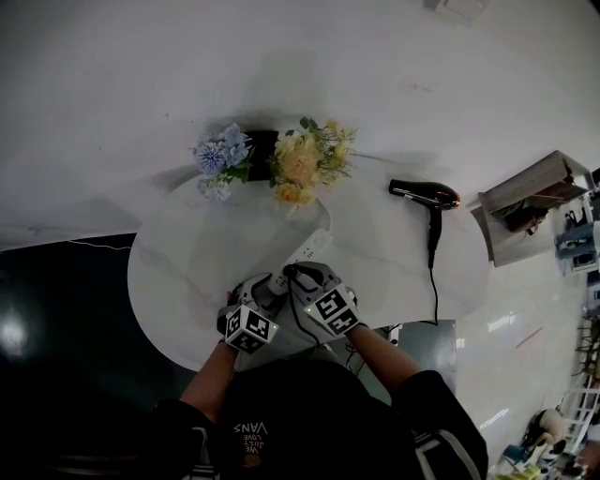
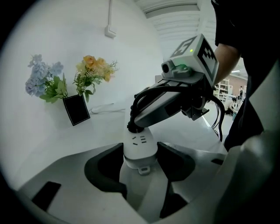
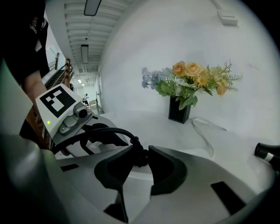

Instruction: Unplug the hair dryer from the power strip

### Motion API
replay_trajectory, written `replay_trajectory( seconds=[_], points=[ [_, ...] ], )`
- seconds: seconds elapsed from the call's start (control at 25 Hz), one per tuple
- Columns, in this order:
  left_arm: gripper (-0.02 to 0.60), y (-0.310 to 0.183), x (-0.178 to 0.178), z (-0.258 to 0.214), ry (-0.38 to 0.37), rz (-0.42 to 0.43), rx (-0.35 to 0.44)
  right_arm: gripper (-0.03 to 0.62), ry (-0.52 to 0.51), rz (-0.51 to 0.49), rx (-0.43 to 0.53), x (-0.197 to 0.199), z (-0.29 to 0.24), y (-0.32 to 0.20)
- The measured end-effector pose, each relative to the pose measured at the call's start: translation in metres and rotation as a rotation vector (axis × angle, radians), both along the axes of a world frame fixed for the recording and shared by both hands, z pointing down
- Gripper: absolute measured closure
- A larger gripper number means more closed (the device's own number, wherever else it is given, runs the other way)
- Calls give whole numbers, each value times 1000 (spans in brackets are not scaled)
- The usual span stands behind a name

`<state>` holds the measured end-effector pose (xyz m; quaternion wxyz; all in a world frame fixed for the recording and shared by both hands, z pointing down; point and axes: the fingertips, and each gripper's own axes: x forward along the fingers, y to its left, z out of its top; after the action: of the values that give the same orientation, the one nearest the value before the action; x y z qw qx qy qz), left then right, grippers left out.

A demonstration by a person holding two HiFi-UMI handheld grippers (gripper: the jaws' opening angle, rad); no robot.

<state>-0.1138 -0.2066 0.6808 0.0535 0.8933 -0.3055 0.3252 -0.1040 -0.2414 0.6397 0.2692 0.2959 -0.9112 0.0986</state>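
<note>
my left claw (image 2: 140,151) clamps the power strip (image 2: 139,141) between its pads so my right claw (image 3: 141,151), gripping the plug (image 3: 139,156), can pull.

hair dryer (image 1: 424,194): 1 | plug (image 2: 134,127): 1 | power strip (image 1: 311,247): 1 | left hand-held gripper (image 2: 140,153) + right hand-held gripper (image 3: 141,157): 2

A large indoor hall of a laboratory or commercial kind is indicated, not a home. A ribbed ceiling (image 3: 83,26) with long light fittings (image 3: 92,6) is seen running far back over a glossy floor (image 1: 525,328), and shelving (image 2: 225,85) is noted in the background. A round white table (image 1: 187,272) against a bare wall (image 1: 281,66) is dressed with domestic items — flowers (image 1: 300,164), a black vase (image 3: 178,111) and a hair dryer (image 1: 427,195).
</note>
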Motion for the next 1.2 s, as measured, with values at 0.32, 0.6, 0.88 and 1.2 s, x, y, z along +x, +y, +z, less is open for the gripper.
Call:
replay_trajectory(
  seconds=[0.32, 0.6, 0.88, 1.2],
  points=[
    [318, -2, 1, -1, 12, -5, -6, 512, 39, -60, 42, -3, 2, 0],
    [318, -2, 1, -1, 10, -6, -11, 520, 11, -69, 7, -2, 1, 0],
    [318, -3, 2, 0, 6, -6, -15, 522, -26, -38, 1, 2, -4, -1],
    [318, -5, 1, -7, -15, -17, -20, 522, -49, -20, 17, 10, -15, -1]
  ],
)
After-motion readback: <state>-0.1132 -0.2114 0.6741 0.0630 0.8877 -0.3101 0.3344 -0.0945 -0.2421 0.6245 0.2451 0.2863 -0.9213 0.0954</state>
